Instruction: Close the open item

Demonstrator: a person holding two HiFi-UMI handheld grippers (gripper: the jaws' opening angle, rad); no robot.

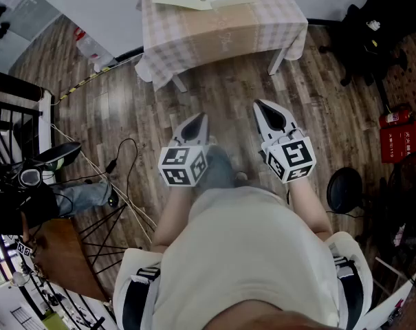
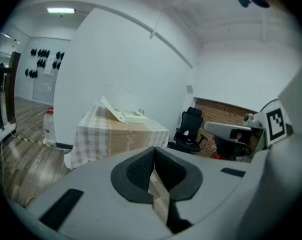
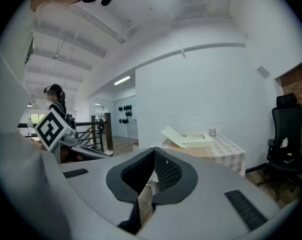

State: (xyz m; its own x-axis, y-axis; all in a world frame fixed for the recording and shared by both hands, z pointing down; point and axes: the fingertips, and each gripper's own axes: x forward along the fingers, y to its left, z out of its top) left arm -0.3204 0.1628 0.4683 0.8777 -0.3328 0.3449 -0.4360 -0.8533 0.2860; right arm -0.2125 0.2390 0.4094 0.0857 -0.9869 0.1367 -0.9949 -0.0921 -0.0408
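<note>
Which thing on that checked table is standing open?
The flat cream cardboard box: its lid is tilted up and back, unlike the small grey cup beside it.

A wood-plank floor (image 1: 125,108) is seen beneath a tabletop (image 1: 263,19) draped in checked cloth, which is set against a white wall (image 2: 121,59). A black office chair (image 1: 376,26) is placed before a brick wall (image 2: 225,109). A ceiling strip light (image 2: 61,10) is lit.
</note>
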